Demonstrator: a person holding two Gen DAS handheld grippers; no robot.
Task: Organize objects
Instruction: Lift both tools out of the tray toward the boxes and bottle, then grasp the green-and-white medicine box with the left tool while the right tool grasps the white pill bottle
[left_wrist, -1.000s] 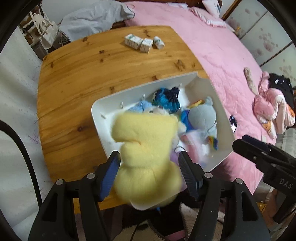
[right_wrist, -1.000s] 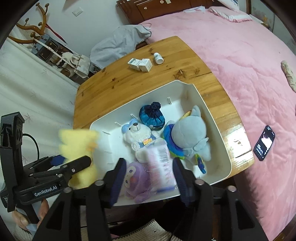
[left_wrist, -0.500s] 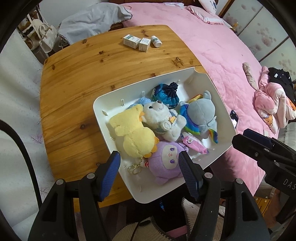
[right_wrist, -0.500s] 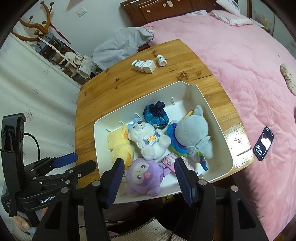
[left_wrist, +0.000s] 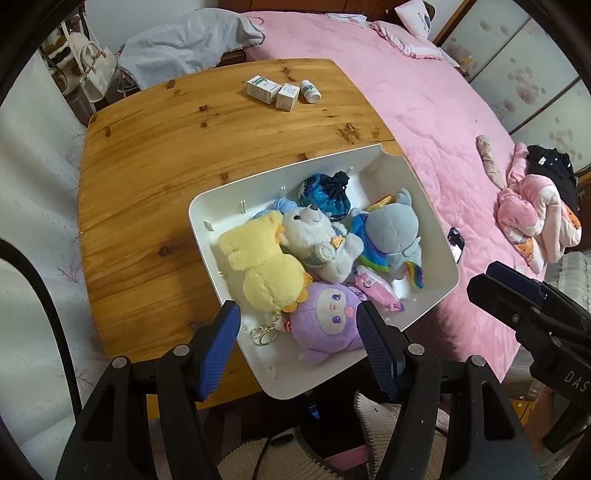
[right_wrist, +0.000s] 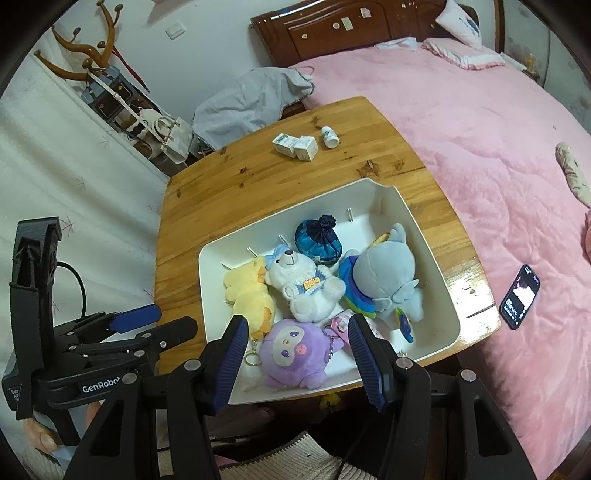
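Observation:
A white bin (left_wrist: 428, 218) (right_wrist: 424, 236) sits on the near right part of the wooden table (left_wrist: 147, 177) (right_wrist: 236, 192). It holds a yellow duck plush (left_wrist: 262, 266) (right_wrist: 247, 291), a white bear (left_wrist: 314, 243) (right_wrist: 306, 284), a grey-blue plush (left_wrist: 391, 236) (right_wrist: 384, 277), a purple plush (left_wrist: 325, 325) (right_wrist: 291, 350), a blue pouch (left_wrist: 325, 192) (right_wrist: 317, 240) and a pink packet (left_wrist: 376, 291). My left gripper (left_wrist: 297, 345) is open and empty above the bin's near edge. My right gripper (right_wrist: 295, 352) is open and empty over the purple plush.
Two small white boxes (left_wrist: 271, 90) (right_wrist: 295, 144) and a white bottle (left_wrist: 309, 91) (right_wrist: 328, 137) lie at the table's far side. A pink bed (right_wrist: 461, 122) lies to the right with a phone (right_wrist: 519, 295) on it. Bags (right_wrist: 162, 136) hang at the left.
The left gripper has let go of the yellow duck, which now lies in the bin. The right gripper has let go of the pink packet. Both grippers have drawn back.

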